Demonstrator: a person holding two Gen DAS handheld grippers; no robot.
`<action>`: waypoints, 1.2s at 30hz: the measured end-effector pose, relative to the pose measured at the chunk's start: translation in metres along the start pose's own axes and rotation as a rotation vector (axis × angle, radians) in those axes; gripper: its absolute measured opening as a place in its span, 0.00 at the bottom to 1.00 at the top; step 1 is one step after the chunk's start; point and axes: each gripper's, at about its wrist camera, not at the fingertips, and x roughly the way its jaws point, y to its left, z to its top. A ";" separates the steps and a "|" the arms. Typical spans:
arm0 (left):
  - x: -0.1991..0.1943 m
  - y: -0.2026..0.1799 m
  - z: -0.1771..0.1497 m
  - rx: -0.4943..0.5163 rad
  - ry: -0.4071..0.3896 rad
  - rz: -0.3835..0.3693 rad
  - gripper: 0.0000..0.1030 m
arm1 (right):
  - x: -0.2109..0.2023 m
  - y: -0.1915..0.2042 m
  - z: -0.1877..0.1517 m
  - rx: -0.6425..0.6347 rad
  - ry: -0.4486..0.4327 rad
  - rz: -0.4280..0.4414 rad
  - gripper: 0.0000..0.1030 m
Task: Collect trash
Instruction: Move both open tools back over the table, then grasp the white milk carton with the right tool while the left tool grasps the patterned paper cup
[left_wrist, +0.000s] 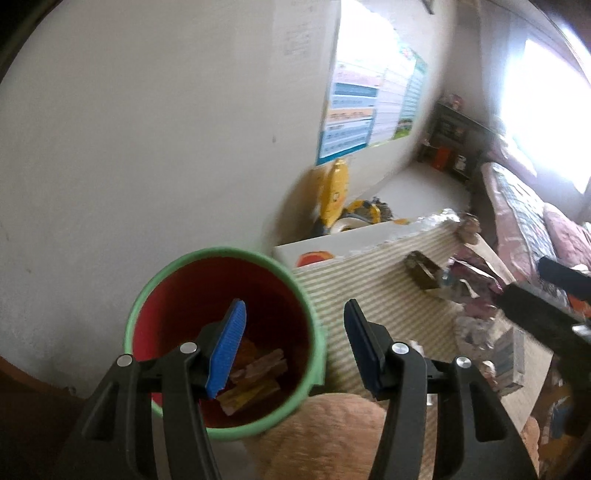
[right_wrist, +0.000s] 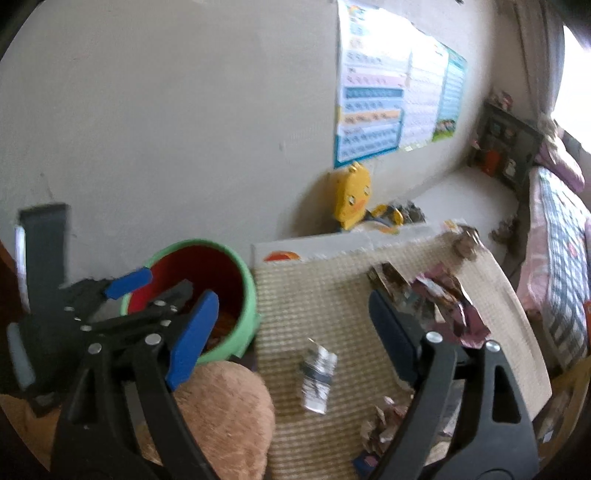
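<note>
The left wrist view is looking straight down into the green-rimmed red bucket (left_wrist: 225, 343), where brown and yellow wrappers (left_wrist: 255, 380) are lying at the bottom; the right wrist view is showing only the bucket's (right_wrist: 243, 295) rim and wall at 9 o'clock. The right view alone is showing a crumpled silver wrapper (right_wrist: 317, 376) lying on the striped mat (right_wrist: 295, 295) at 6 o'clock, with a pink foil wrapper (right_wrist: 458, 314) at 3 o'clock and crumpled paper (right_wrist: 380, 428) at 5 o'clock. A poster (right_wrist: 391, 96) is hanging on the pale wall, a yellow duck toy (right_wrist: 351, 195) is leaning below it, and a brown plush (right_wrist: 221, 413) is sitting just beside the bucket. The left gripper (left_wrist: 291, 350) is hanging spread wide and empty over the bucket's rim. The right gripper (right_wrist: 291, 343) is gaping wide above the mat, gripping nothing.
</note>
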 end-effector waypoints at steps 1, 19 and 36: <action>-0.003 -0.007 0.001 0.016 -0.005 -0.006 0.50 | 0.001 -0.010 -0.006 0.020 0.014 -0.015 0.80; -0.053 -0.102 0.005 0.204 -0.088 -0.107 0.50 | 0.011 -0.169 -0.110 0.350 0.180 -0.264 0.80; -0.021 -0.129 -0.029 0.204 0.095 -0.191 0.50 | 0.044 -0.216 -0.150 0.527 0.270 -0.239 0.83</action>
